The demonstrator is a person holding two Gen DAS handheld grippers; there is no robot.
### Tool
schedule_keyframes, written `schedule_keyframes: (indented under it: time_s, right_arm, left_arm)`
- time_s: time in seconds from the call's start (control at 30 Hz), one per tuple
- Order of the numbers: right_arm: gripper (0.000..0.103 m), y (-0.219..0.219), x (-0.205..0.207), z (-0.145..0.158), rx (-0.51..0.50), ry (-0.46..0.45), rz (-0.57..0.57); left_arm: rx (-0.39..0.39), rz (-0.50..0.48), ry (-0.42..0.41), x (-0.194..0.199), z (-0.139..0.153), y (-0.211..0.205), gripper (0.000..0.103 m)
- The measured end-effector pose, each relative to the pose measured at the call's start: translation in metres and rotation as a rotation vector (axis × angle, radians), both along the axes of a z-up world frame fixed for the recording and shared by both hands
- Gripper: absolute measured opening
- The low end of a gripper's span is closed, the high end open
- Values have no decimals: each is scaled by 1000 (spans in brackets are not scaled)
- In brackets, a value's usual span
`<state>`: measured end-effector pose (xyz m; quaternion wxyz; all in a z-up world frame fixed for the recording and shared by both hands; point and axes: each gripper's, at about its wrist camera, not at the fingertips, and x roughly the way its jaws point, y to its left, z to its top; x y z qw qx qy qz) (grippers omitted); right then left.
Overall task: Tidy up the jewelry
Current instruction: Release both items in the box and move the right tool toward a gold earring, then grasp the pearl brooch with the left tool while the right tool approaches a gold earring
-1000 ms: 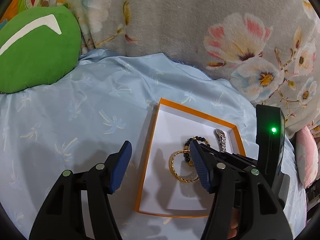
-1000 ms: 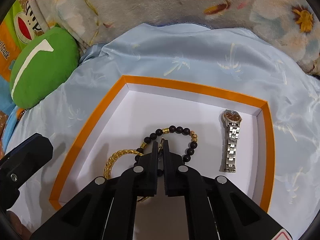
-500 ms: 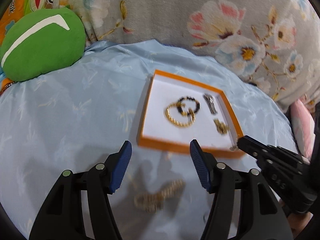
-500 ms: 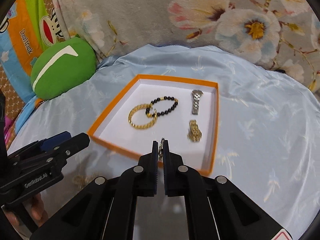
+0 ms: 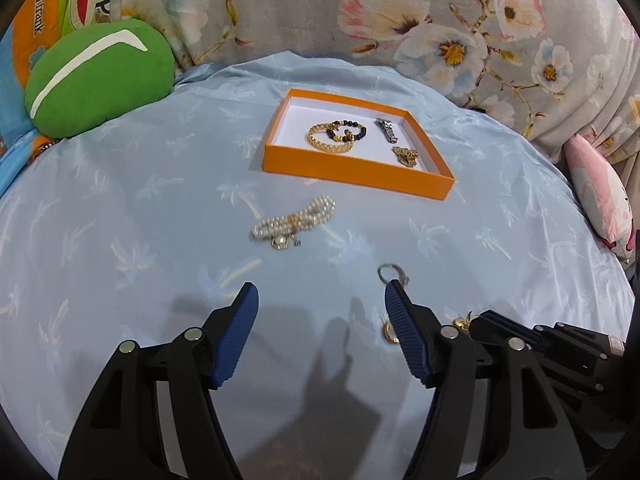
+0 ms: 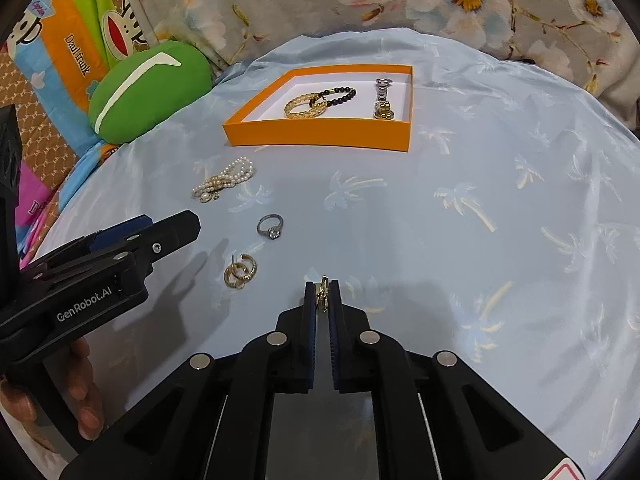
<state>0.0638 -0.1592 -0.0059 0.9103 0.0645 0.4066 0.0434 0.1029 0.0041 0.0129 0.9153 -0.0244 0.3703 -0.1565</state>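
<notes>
An orange tray [image 5: 352, 170] [image 6: 320, 136] lies on the blue cloth and holds a gold chain bracelet [image 5: 328, 140] [image 6: 305, 107], a black bead bracelet [image 5: 352, 128] [image 6: 340, 94], a silver watch [image 5: 386, 128] [image 6: 382, 98] and a gold piece [image 5: 406, 155]. On the cloth lie a pearl bracelet [image 5: 294, 222] [image 6: 224, 180], a silver ring [image 5: 392, 274] [image 6: 271, 227] and gold hoop earrings [image 6: 240, 272]. My left gripper [image 5: 320, 308] is open and empty above the cloth. My right gripper [image 6: 321, 300] is shut on a small gold earring [image 6: 322, 294].
A green cushion [image 5: 96, 84] [image 6: 148, 84] sits at the far left. A floral blanket [image 5: 440, 20] rises behind the cloth. A pink plush [image 5: 600, 196] lies at the right edge. A cartoon-print fabric [image 6: 64, 48] lies behind the cushion.
Both grippers have pulled back from the tray toward the near side of the cloth. The right gripper stays shut on the small gold piece. The loose jewelry has come into view.
</notes>
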Motion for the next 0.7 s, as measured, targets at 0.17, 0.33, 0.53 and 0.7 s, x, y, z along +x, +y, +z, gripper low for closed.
schedule_keyframes:
  time_s: [0.17, 0.33, 0.53, 0.7]
  right_arm:
    - [11, -8, -17, 2, 30, -9, -34]
    - [19, -13, -30, 5, 32, -26, -60]
    - [25, -14, -38, 8, 15, -42, -67]
    - [31, -23, -44, 9, 28, -51, -87]
  left_arm:
    - [5, 12, 13, -14, -5, 4, 69]
    - [19, 55, -8, -10, -1, 16, 70]
    - [2, 78, 23, 40, -1, 32, 70]
    - [19, 71, 32, 71, -4, 26, 70]
